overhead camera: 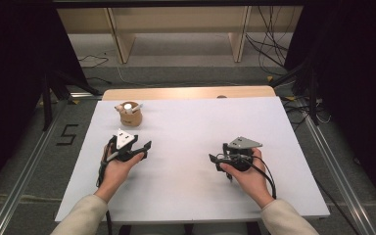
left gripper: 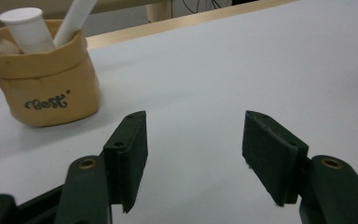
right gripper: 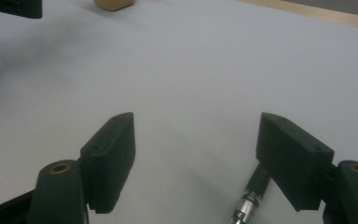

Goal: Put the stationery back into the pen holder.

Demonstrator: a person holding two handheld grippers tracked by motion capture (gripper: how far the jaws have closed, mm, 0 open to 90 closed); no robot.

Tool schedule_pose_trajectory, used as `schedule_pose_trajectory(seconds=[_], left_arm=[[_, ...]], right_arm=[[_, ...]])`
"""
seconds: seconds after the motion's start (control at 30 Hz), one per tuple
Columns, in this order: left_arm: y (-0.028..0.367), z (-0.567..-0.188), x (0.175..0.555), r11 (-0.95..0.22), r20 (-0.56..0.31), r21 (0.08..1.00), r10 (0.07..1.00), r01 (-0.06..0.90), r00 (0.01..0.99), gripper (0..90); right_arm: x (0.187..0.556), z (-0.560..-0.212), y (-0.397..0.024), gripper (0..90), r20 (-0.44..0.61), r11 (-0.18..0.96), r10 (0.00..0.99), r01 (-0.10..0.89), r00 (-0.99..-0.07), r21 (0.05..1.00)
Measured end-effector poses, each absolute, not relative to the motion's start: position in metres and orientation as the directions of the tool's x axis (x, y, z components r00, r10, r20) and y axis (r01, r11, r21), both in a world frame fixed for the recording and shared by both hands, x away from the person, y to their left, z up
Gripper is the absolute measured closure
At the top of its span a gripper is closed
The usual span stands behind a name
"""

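A tan soft pot [overhead camera: 130, 116] with dark lettering stands at the back left of the white table top [overhead camera: 191, 122]. In it are a white capped tube [left gripper: 27, 28] and a white stick [left gripper: 77, 18]. My left gripper [overhead camera: 147, 150] lies in front of the pot and to its right, pointing right. In the left gripper view the left gripper [left gripper: 193, 126] is open, with bare table between the pads and the pot [left gripper: 46, 84] at the upper left. My right gripper [overhead camera: 213, 163] points left and is open [right gripper: 196, 126]. A dark pen with a metal band [right gripper: 254, 189] lies on the table under its right jaw.
A wooden strip [overhead camera: 186, 92] runs along the table's far edge. Behind it are a light wooden shelf unit [overhead camera: 176, 29] and cables on the floor [overhead camera: 269, 44]. Black stands [overhead camera: 54, 83] rise at both sides. The left gripper's dark body [right gripper: 9, 7] shows at the top left of the right gripper view.
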State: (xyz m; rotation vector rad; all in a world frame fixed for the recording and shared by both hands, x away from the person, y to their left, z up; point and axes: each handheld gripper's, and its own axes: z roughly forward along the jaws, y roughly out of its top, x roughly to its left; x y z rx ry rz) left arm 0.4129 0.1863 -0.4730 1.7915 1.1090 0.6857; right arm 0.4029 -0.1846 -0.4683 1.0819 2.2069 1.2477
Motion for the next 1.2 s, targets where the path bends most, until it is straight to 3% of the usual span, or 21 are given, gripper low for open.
schedule_pose_trajectory(seconds=[0.47, 0.77, 0.87, 1.07, 1.2], left_arm=[[0.182, -0.479, 0.391, -0.238, 0.008, 0.880, 0.873, 0.412, 0.488, 39.6], [0.184, -0.479, 0.383, -0.238, 0.005, 0.878, 0.873, 0.416, 0.488, 39.9], [0.184, -0.480, 0.381, -0.240, 0.005, 0.877, 0.871, 0.417, 0.491, 40.0], [0.185, -0.480, 0.380, -0.239, 0.002, 0.876, 0.870, 0.419, 0.493, 40.6], [0.185, -0.480, 0.381, -0.237, -0.001, 0.877, 0.870, 0.419, 0.494, 41.1]], right_arm=[[0.405, -0.473, -0.192, 32.1, 0.032, 0.325, 0.805, 0.485, -0.592, 0.812], [0.406, -0.471, -0.196, 39.0, 0.042, 0.325, 0.827, 0.538, -0.560, 0.778], [0.405, -0.468, -0.197, 50.3, 0.037, 0.340, 0.825, 0.547, -0.564, 0.765], [0.399, -0.460, -0.199, 88.0, 0.034, 0.414, 0.781, 0.559, -0.623, 0.719], [0.391, -0.458, -0.196, 90.0, 0.041, 0.472, 0.746, 0.570, -0.665, 0.672]])
